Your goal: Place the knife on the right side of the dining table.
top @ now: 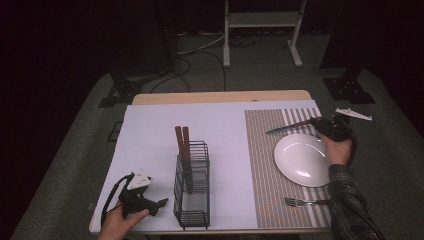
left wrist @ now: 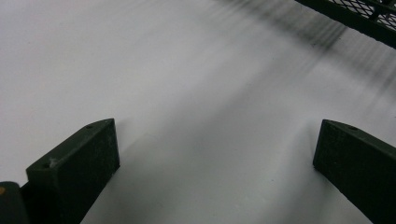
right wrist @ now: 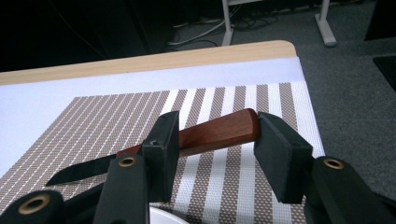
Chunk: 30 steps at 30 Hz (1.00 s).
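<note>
Wood-handled, dark-bladed knife lies flat on striped brown-white placemat, just beyond white plate, w/ handle between open gripper jaws.

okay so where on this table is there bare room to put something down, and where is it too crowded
Widest free patch: the white sheet left of the wire rack, back to the table's far edge. A narrower strip lies between the rack and the striped placemat. The placemat's right half is crowded: plate, fork, knife and the right tool. The left tool takes the near-left corner.

Grey carpet, dark backdrop, white frame legs, cables on floor, black stand bases, dim light
</note>
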Tool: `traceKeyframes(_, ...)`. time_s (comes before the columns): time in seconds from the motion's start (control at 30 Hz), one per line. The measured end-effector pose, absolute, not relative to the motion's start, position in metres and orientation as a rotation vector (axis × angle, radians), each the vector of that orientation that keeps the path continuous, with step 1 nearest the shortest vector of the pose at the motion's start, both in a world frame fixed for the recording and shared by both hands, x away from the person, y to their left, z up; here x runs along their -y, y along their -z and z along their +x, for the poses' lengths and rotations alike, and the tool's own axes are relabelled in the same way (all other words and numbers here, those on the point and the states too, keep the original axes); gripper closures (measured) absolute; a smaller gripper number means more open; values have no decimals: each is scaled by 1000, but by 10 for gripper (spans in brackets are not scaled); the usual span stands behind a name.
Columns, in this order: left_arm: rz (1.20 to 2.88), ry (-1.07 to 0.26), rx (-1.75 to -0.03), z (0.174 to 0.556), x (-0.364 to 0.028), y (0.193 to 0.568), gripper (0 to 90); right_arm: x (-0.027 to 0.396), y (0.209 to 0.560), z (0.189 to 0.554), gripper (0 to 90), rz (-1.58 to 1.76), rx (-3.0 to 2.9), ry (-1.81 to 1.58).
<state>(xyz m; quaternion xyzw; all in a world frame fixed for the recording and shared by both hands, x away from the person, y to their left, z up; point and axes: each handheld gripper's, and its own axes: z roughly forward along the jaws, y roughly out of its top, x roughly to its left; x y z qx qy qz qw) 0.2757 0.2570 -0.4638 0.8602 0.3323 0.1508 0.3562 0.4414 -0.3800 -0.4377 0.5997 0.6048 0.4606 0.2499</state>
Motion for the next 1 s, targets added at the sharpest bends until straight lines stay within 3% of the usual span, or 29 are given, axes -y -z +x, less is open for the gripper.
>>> traceKeyframes(0.77, 2221, -390, -858, 276, -257, 464, 0, 380, 447, 448, 446, 1783, -1682, -1154)
traceKeyframes(1.0, 2222, -391, -858, 276, -257, 464, 0, 373, 434, 440, 430, 1704, -1696, -1167)
